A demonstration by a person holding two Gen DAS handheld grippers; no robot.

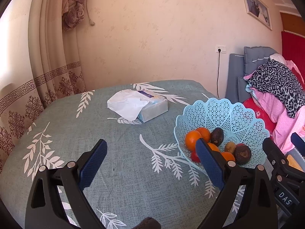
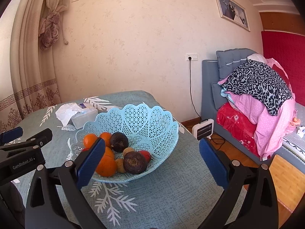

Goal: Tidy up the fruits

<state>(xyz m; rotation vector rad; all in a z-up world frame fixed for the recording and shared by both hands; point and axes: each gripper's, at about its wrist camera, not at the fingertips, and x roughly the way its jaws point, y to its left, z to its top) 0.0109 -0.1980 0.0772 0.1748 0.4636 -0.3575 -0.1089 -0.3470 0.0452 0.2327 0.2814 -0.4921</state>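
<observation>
With every fruit already gathered in one dish, both sets of tongs hang empty over the table (image 2: 171,200), which wears a grey-green cloth printed with white fronds. Nearest the lens, the right gripper (image 2: 151,161) has its blue pads spread to their widest with nothing between them, one pad crossing in front of the near oranges without touching them; the left gripper (image 1: 150,161) is likewise agape over bare cloth, holding nothing, its right-hand pad showing in front of the dish's near rim. That stance, jaws clear and aimed a little downward, reads as a pause after a drop rather than the start of a grab (a judgement only).

Just beyond the pads sits the pale blue lattice basket (image 2: 150,114), close to the table's right edge, its scalloped wall rising highest at the back. Pooled in its low front are several oranges (image 2: 106,165), two dark, rough-skinned round fruits (image 2: 135,162) (image 2: 119,141), a pair of small tan fruits (image 2: 128,150) and something red (image 2: 145,155) half hidden behind them. No fruit is seen loose on the cloth, so the sorting looks all but finished.

Farther back, towards the far edge, a tissue box (image 1: 152,108) lies with a sheet pulled loose. Behind the table stand a patterned curtain (image 1: 47,72) and a plain wall (image 1: 152,28)
</observation>
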